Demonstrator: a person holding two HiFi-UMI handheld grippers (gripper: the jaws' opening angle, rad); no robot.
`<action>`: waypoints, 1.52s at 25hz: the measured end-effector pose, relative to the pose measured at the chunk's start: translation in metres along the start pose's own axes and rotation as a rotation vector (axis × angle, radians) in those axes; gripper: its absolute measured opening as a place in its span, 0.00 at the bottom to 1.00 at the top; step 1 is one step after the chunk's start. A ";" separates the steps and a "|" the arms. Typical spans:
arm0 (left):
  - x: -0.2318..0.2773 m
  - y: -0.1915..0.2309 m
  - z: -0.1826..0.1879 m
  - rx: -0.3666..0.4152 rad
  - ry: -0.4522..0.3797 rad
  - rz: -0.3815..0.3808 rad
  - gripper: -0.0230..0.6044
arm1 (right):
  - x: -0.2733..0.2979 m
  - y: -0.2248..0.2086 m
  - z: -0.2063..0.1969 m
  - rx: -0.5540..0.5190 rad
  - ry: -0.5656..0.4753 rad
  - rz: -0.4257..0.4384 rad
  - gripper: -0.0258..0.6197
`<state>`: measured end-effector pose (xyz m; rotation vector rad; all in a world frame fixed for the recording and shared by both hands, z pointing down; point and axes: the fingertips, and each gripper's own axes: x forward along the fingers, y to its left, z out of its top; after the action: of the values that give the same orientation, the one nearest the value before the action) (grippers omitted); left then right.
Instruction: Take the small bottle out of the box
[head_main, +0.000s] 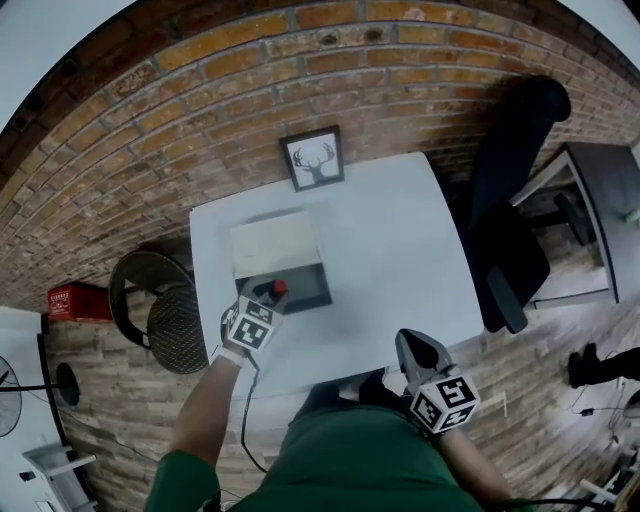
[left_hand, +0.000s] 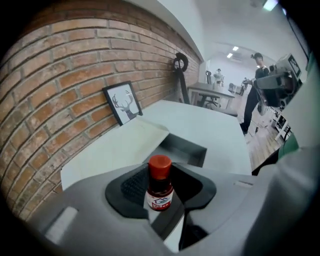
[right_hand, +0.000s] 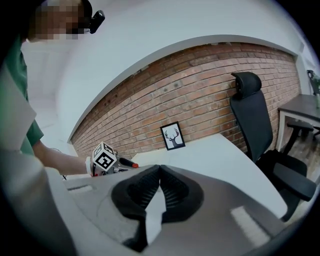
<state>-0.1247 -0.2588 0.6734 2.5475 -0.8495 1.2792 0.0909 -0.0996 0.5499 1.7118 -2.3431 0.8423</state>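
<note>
Left tongs (left_hand: 161, 172) pinch bottle (left_hand: 160, 192) at box (left_hand: 187, 150). Right tongs (right_hand: 159, 172) shut, empty. Next: lift bottle up clear, set on tabletop (head_main: 400, 260).

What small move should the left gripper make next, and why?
Probably lift the left gripper straight up: its pads look closed against both sides of the small bottle, which sits between them at the open box, so raising it should clear the box.
</note>
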 end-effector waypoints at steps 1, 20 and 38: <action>-0.004 0.002 0.003 -0.024 -0.030 0.017 0.27 | 0.001 0.000 0.000 -0.005 0.001 0.006 0.04; -0.114 0.008 0.080 -0.197 -0.392 0.142 0.27 | 0.025 0.015 0.067 -0.104 -0.109 0.056 0.04; -0.221 -0.005 0.150 -0.213 -0.635 0.223 0.27 | 0.027 0.038 0.179 -0.271 -0.346 0.080 0.04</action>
<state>-0.1228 -0.2210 0.4089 2.7537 -1.3271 0.3582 0.0862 -0.2040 0.3976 1.7710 -2.6069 0.2299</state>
